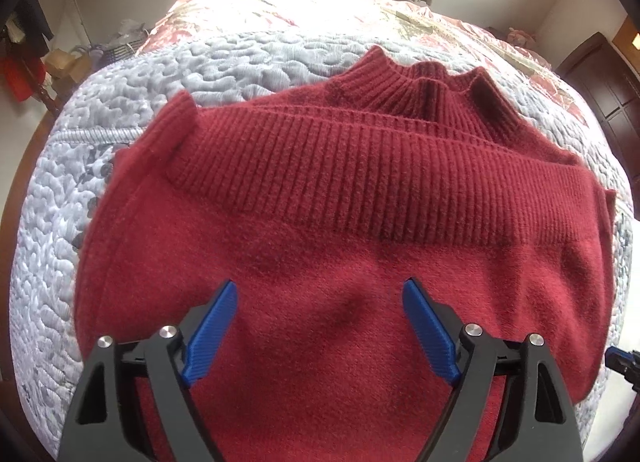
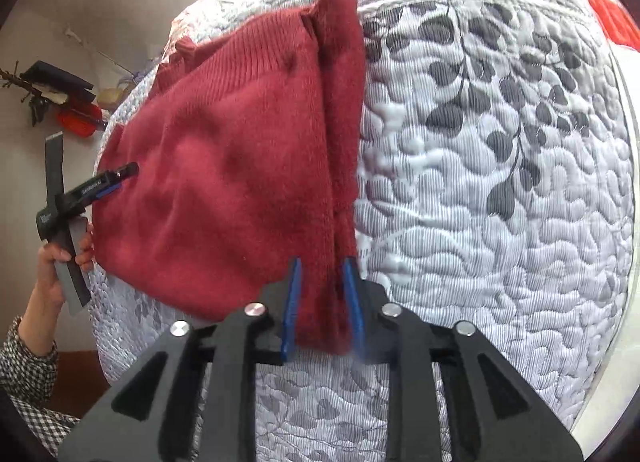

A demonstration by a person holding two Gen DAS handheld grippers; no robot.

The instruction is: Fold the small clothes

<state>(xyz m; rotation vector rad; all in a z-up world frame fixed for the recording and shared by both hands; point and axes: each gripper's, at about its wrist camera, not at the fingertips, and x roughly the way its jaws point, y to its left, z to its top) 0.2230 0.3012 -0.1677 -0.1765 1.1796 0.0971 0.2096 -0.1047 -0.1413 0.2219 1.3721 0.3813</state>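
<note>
A dark red knit sweater (image 1: 320, 197) lies folded on the bed, its ribbed hem doubled up toward the collar (image 1: 424, 89). My left gripper (image 1: 320, 286) hovers open over the near plain part, its blue pads (image 1: 212, 338) wide apart with nothing between them. In the right wrist view the sweater (image 2: 224, 165) stretches away to the left. My right gripper (image 2: 323, 262) is shut on its thick folded right edge, and fabric fills the gap between the pads (image 2: 294, 302). A hand (image 2: 56, 262) holds the left gripper (image 2: 116, 177) at the sweater's far side.
The bed carries a grey-white quilted cover (image 2: 500, 201) with a dark leaf print, and a floral spread (image 1: 440, 21) beyond it. A dark wooden cabinet (image 1: 600, 73) stands at the right. Clutter and red items (image 1: 20, 77) sit by the left wall. A checked sleeve (image 2: 24, 366) is low left.
</note>
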